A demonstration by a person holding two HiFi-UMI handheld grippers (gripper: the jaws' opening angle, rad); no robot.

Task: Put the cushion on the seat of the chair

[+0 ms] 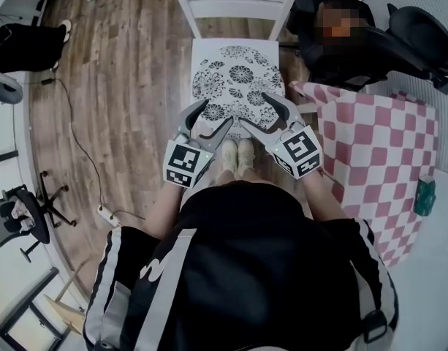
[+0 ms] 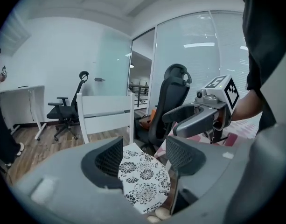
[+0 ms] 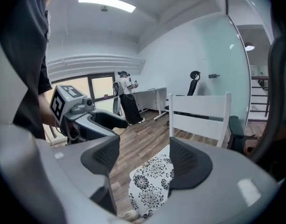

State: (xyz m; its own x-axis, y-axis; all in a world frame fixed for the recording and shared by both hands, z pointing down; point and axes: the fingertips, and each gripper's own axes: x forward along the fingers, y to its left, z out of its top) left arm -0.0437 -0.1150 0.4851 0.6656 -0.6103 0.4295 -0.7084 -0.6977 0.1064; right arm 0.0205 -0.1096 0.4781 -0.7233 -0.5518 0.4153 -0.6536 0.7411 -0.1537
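Note:
The white cushion with black flower print (image 1: 238,79) lies flat on the seat of the white wooden chair (image 1: 234,2). Both grippers hover side by side over the cushion's near edge. My left gripper (image 1: 213,117) is open and holds nothing; its own view shows the cushion (image 2: 143,178) below, between the jaws (image 2: 145,155), and the right gripper (image 2: 198,118) beside it. My right gripper (image 1: 259,112) is open and holds nothing too. Beyond its jaws (image 3: 145,160) lie the cushion (image 3: 149,181), the chair back (image 3: 198,115) and the left gripper (image 3: 94,120).
A table with a pink and white checked cloth (image 1: 377,145) stands close on the right, a teal object (image 1: 424,196) on it. A black office chair (image 1: 370,42) is behind it. A cable and power strip (image 1: 107,214) lie on the wood floor at left. A person (image 3: 126,97) stands far off.

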